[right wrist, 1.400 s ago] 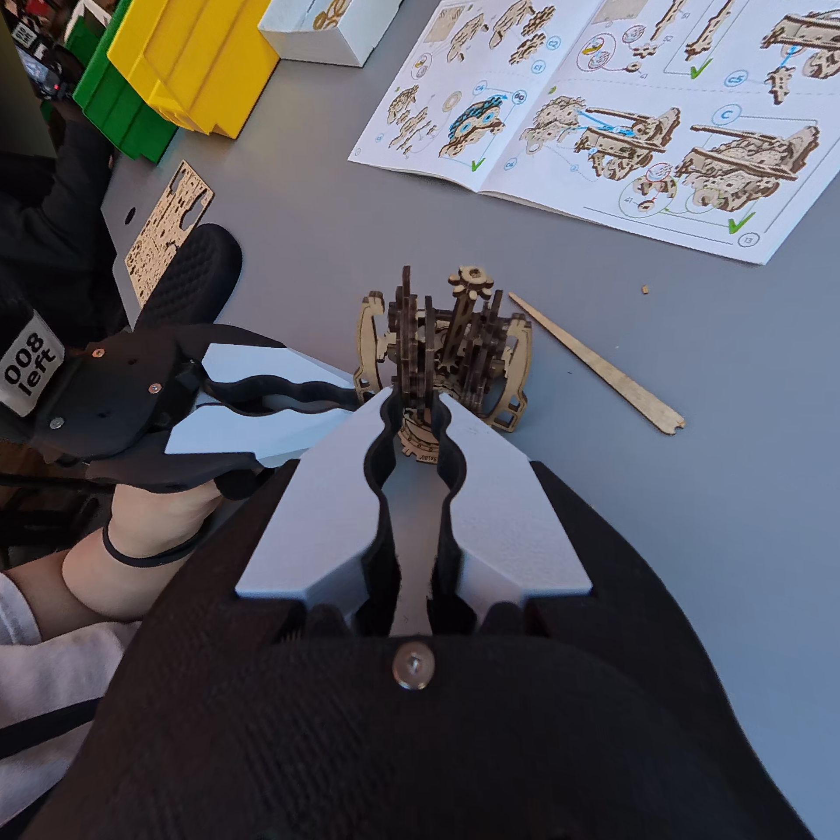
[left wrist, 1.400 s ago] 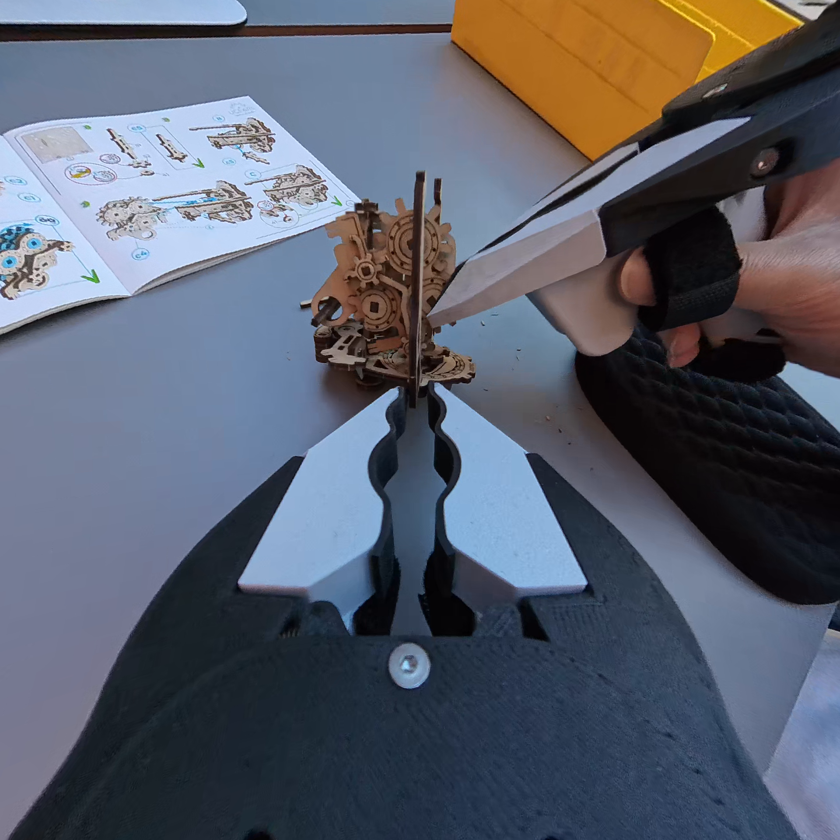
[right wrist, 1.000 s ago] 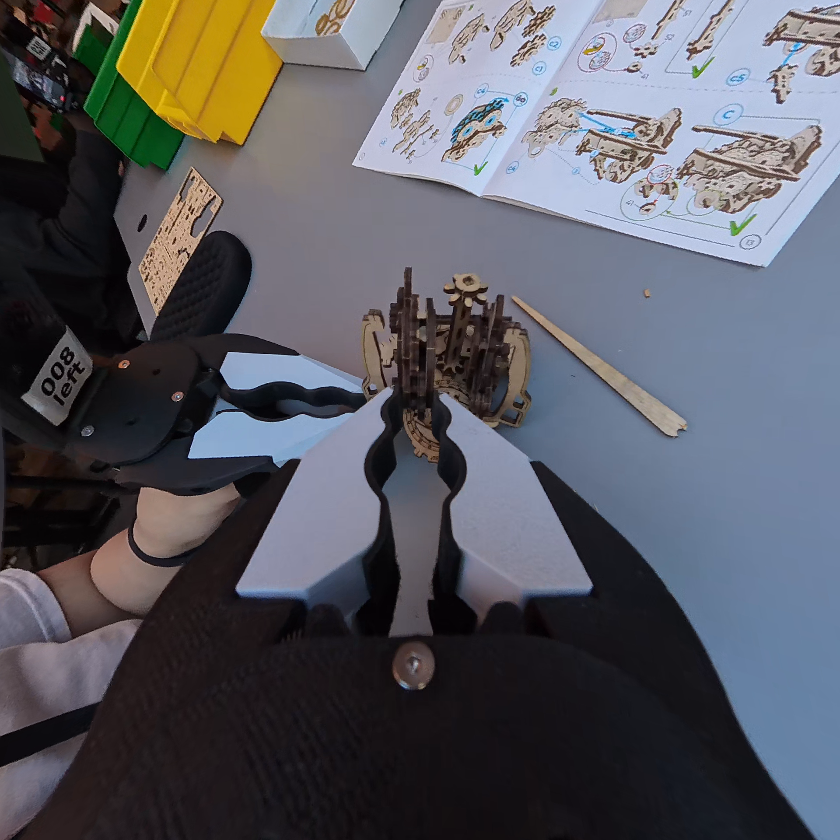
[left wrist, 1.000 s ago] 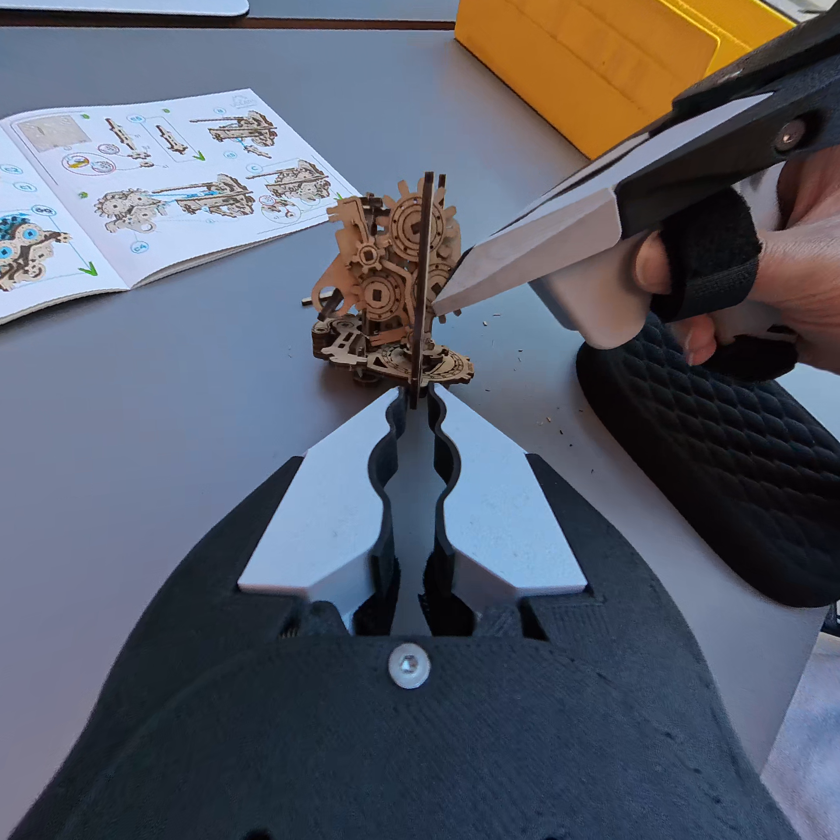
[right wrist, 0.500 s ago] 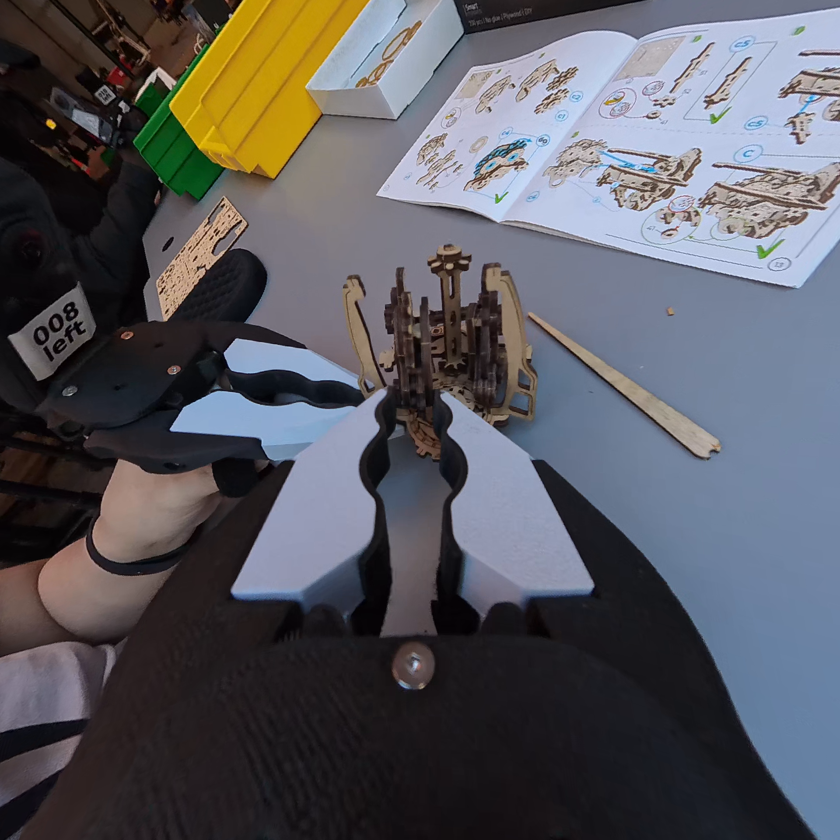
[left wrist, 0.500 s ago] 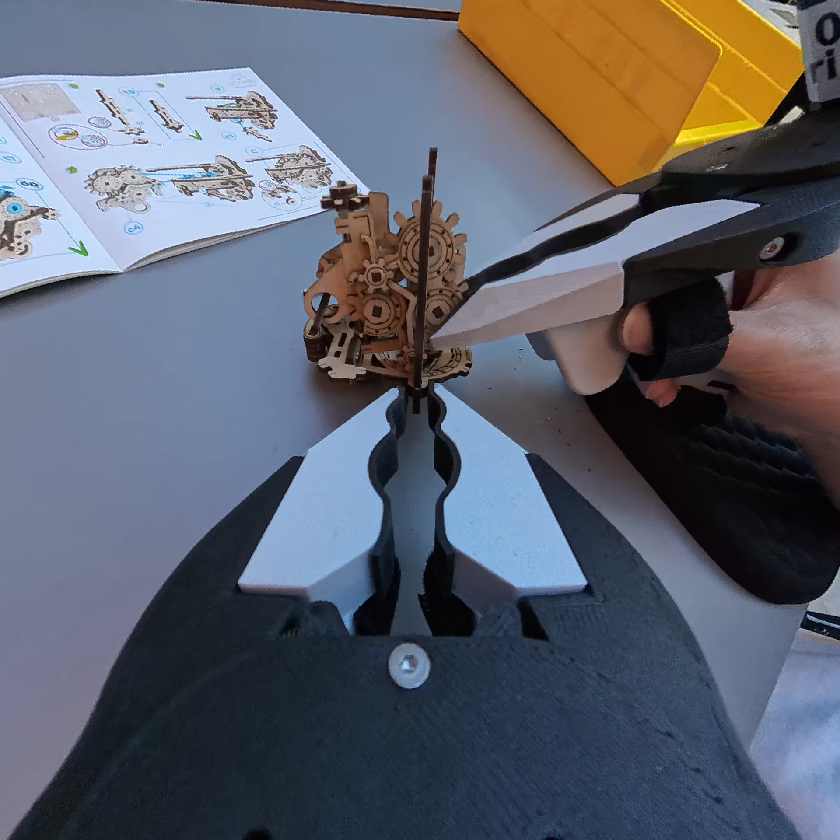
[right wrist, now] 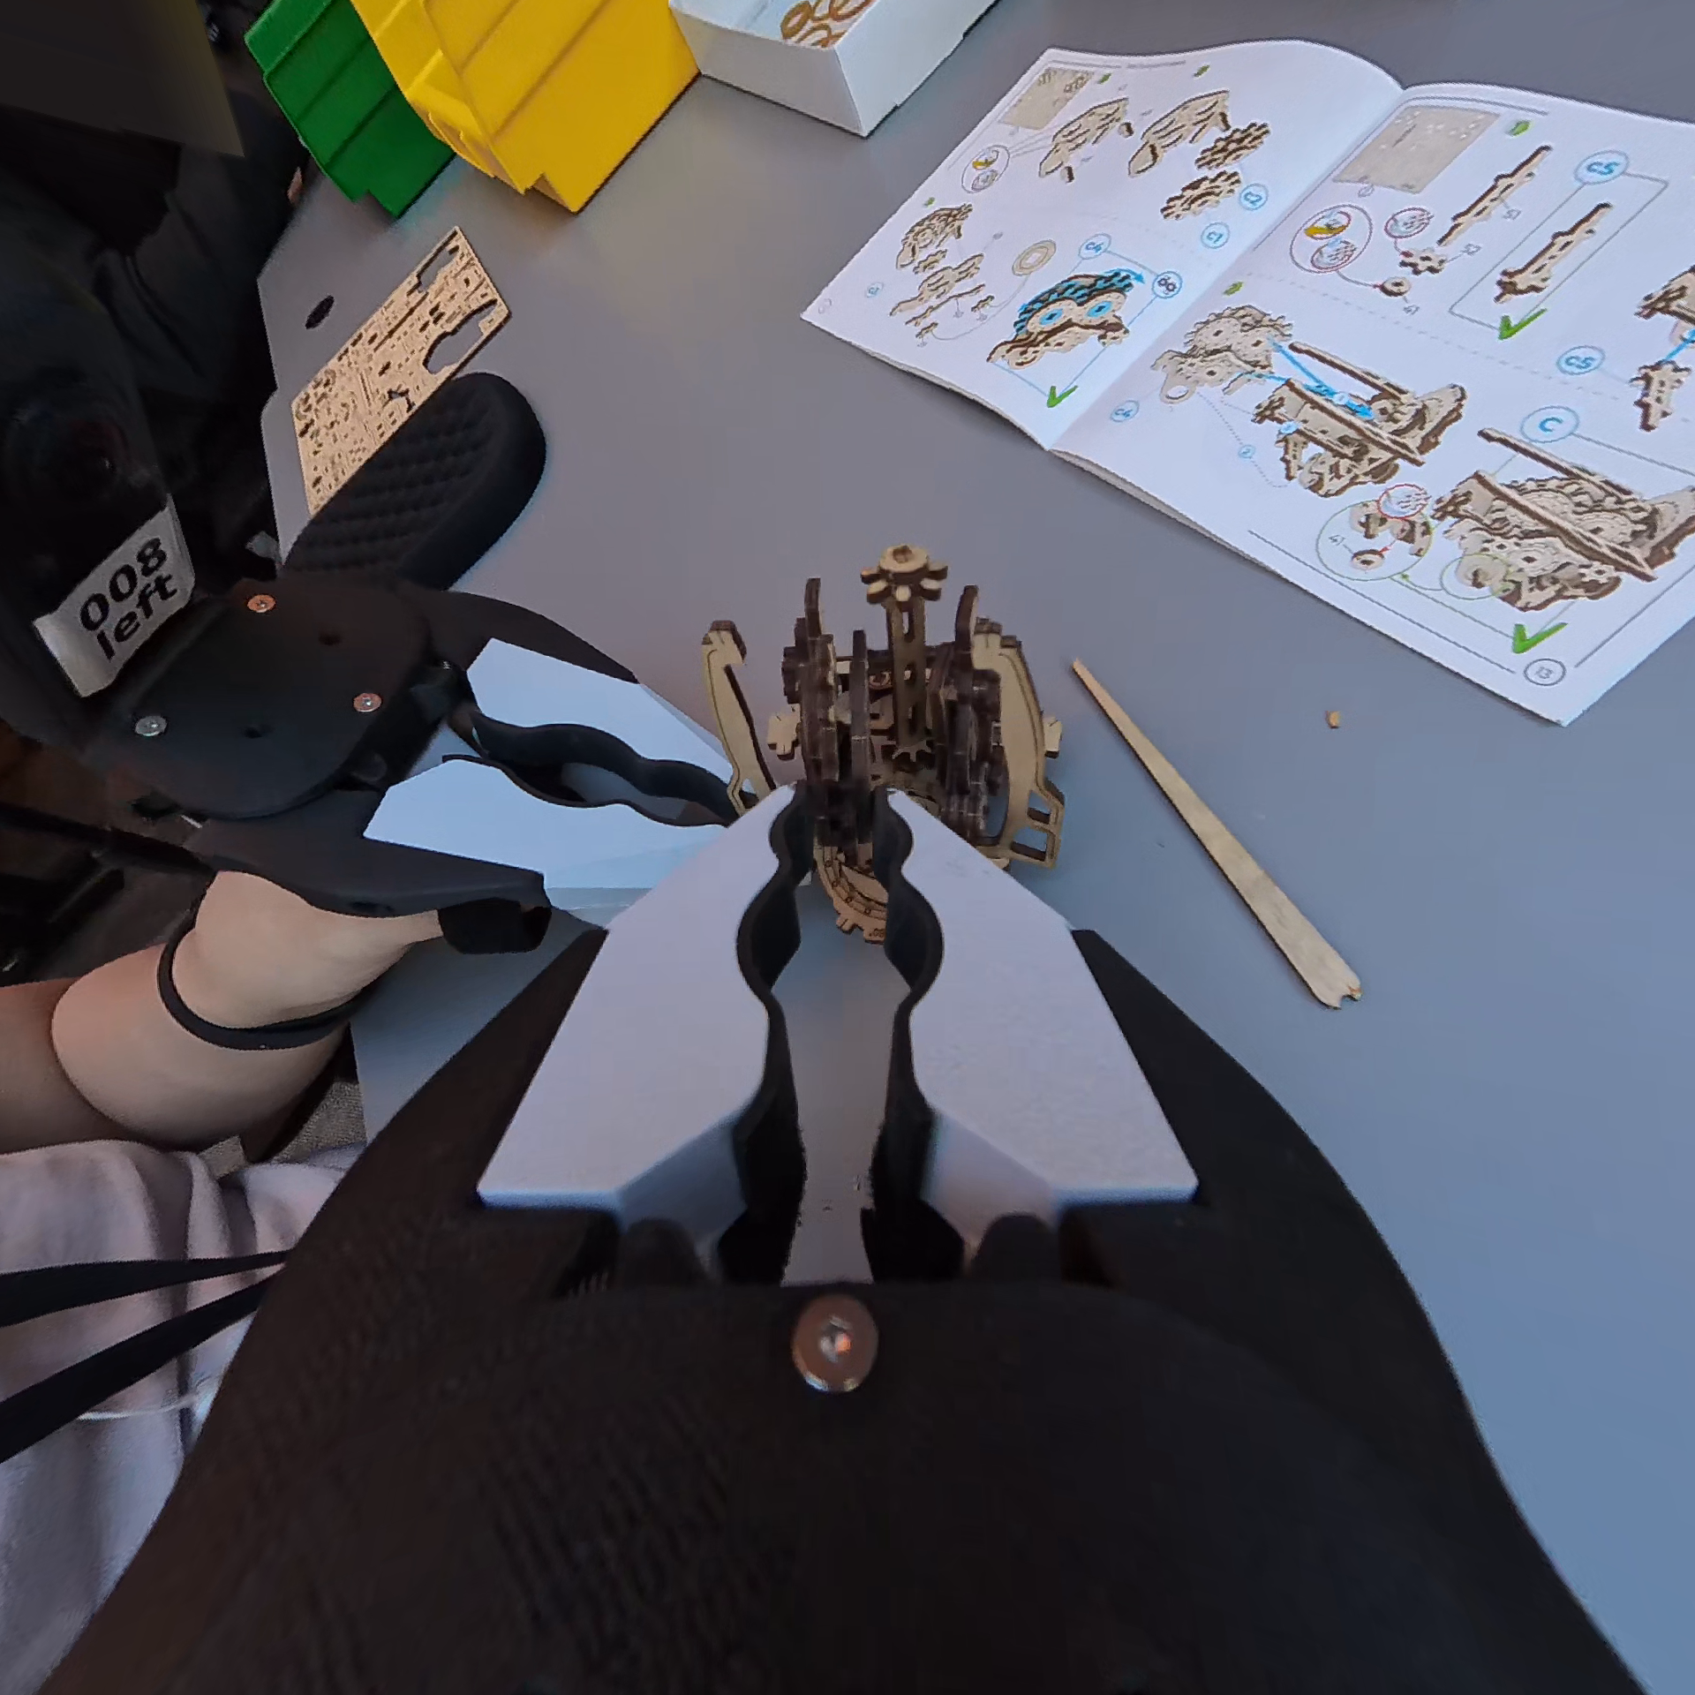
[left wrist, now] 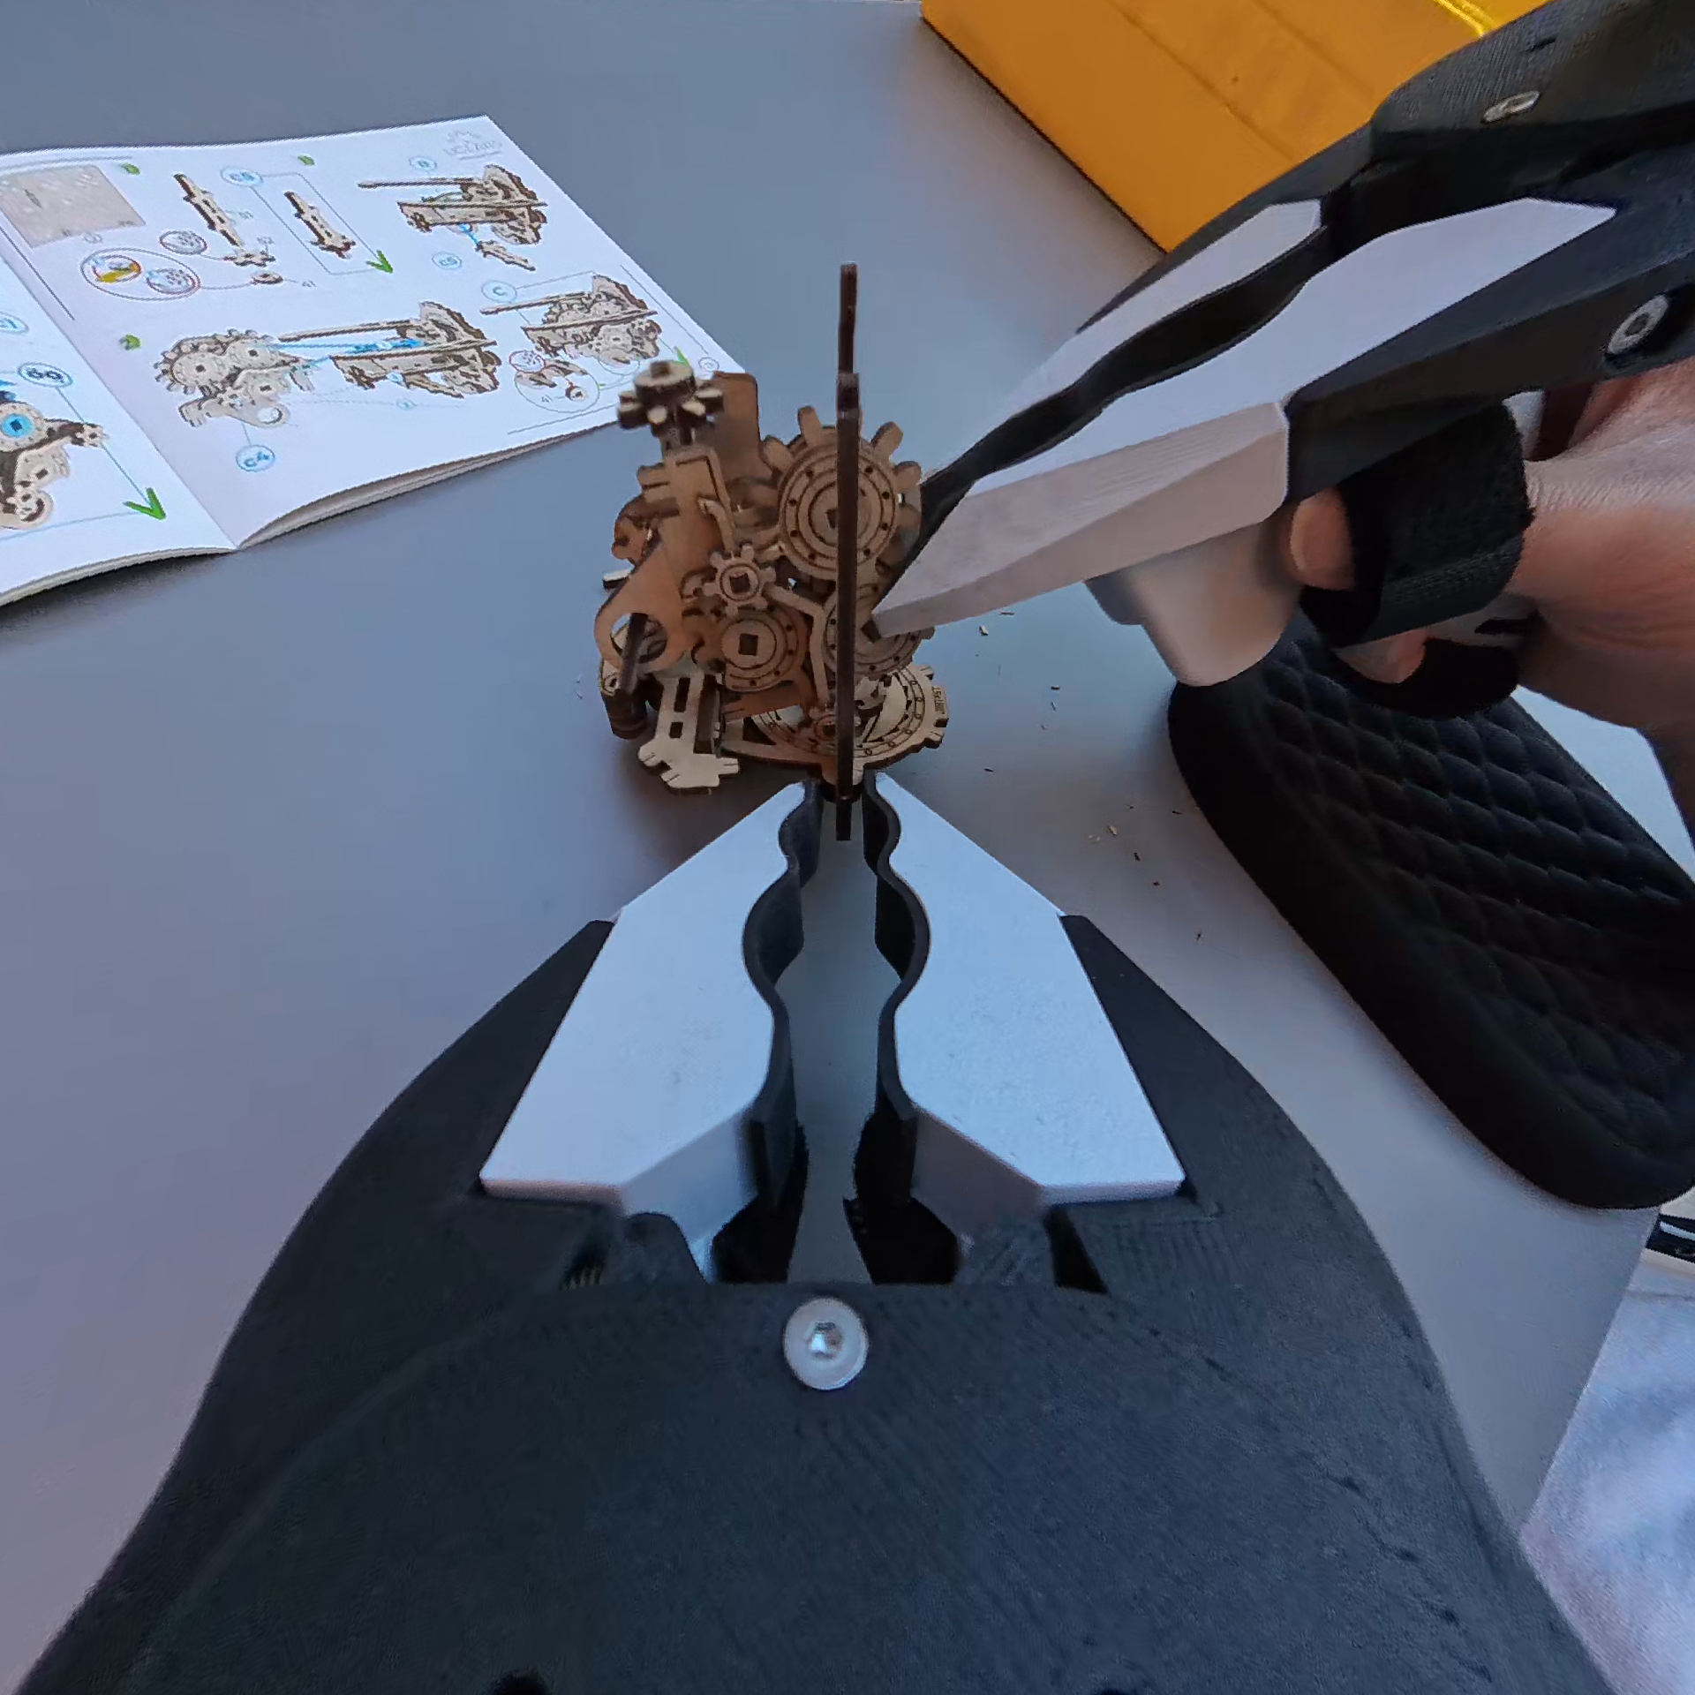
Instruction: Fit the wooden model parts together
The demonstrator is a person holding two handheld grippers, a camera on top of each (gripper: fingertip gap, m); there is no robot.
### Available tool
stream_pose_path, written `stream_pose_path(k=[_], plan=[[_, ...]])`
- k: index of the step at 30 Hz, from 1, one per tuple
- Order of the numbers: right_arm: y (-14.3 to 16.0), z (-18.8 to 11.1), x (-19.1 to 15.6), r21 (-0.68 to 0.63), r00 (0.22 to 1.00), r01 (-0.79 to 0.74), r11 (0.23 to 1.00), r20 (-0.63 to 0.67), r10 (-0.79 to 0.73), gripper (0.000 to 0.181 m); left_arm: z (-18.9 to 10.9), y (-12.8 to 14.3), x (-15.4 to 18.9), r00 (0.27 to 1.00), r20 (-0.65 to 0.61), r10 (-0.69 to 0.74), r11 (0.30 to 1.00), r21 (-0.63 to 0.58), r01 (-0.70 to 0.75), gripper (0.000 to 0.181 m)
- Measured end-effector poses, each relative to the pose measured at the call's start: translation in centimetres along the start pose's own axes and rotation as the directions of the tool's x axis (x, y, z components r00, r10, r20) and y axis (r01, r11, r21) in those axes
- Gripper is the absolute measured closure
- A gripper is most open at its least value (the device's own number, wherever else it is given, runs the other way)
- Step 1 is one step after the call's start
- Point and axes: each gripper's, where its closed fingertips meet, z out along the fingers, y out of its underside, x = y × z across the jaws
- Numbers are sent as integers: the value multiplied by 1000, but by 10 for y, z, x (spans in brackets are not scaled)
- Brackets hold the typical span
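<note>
A small wooden gear model (left wrist: 734,587) stands on the grey table (left wrist: 321,825). My left gripper (left wrist: 842,812) is shut on the model's thin side plate (left wrist: 846,413), seen edge-on and upright. My right gripper (left wrist: 908,559) comes in from the right, shut on the model's gears. In the right wrist view my right gripper (right wrist: 842,807) grips the dark gear stack of the model (right wrist: 917,697), and the left gripper (right wrist: 720,807) holds the model's left side plate. Part of the model's base is hidden behind the fingers.
An open instruction booklet (right wrist: 1284,321) lies behind the model. A loose wooden stick (right wrist: 1211,835) lies to its right. A black padded rest (left wrist: 1467,917), a punched wooden sheet (right wrist: 394,367), yellow (right wrist: 523,83) and green (right wrist: 339,101) bins and a white box (right wrist: 825,55) are nearby. Left and right tips are no more than a few centimetres apart. My right gripper's tips are some 8 cm from the loose wooden stick (right wrist: 1211,835).
Both grippers keep their hold. The model has turned and tipped slightly between them, and the small gear on its post now shows at the top left.
</note>
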Motion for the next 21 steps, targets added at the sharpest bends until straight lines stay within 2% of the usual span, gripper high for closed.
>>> stream_pose_path(k=[8, 16, 21], plan=[[-1, -1, 2, 147, 985, -154, 977, 95, 141, 171, 1, 0, -1, 1000, -5, -16, 1000, -4, 16, 174], [-2, 1, 0, 153, 996, -81, 985, 44, 75, 171, 1, 1, -2, 1000, -2, -15, 1000, -13, 15, 174], [-2, 1, 0, 155, 994, -105, 982, 51, 98, 171, 1, 1, -2, 1000, 2, -14, 1000, -9, 14, 174]])
